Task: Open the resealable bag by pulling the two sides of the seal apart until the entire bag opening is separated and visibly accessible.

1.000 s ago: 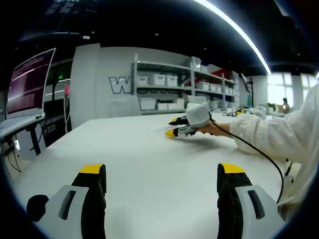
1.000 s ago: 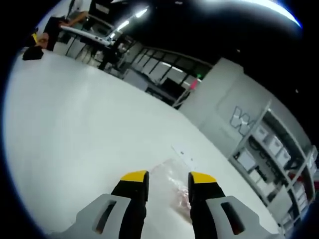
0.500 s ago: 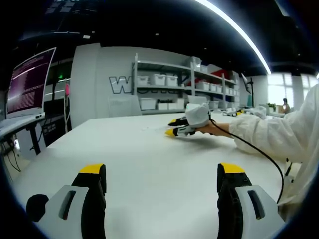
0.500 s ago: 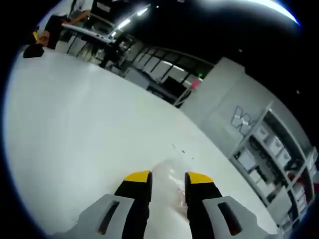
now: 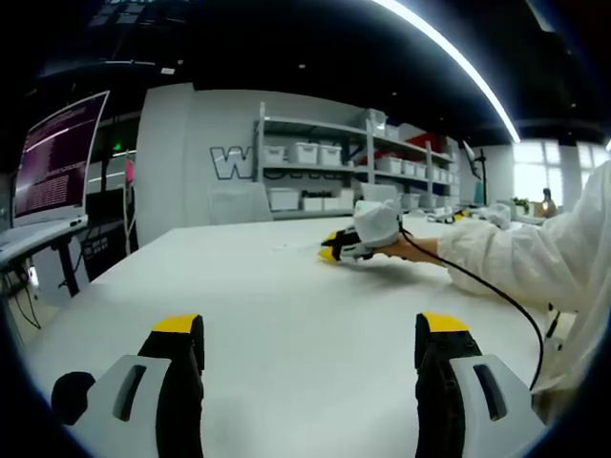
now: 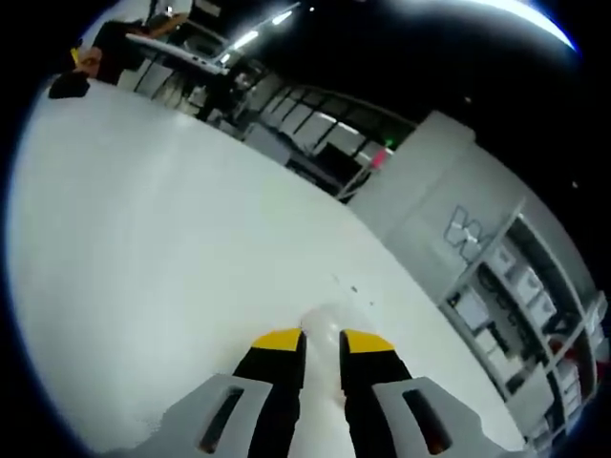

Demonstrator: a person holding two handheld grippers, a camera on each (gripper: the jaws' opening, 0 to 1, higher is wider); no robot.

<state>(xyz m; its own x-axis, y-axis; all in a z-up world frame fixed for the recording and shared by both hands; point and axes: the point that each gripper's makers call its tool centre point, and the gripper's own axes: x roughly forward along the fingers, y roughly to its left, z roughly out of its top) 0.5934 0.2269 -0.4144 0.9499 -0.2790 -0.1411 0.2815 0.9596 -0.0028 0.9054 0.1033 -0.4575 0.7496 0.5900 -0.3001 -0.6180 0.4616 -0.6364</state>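
we've nearly clenched the right gripper (image 6: 322, 340) on the bag (image 6: 323, 317) edge mid-table (image 6: 143, 239), left gripper (image 5: 310, 329) released, waiting near the table's edge to take the other side.

Left tongs (image 5: 305, 339) sit low over the desk (image 5: 286, 305); right tongs (image 5: 327, 250) lie ahead; shelving (image 5: 334, 172) stands behind the desk.

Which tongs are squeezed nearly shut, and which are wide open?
The right tongs are nearly shut, pinching at the clear bag. The left tongs gape wide over bare table.
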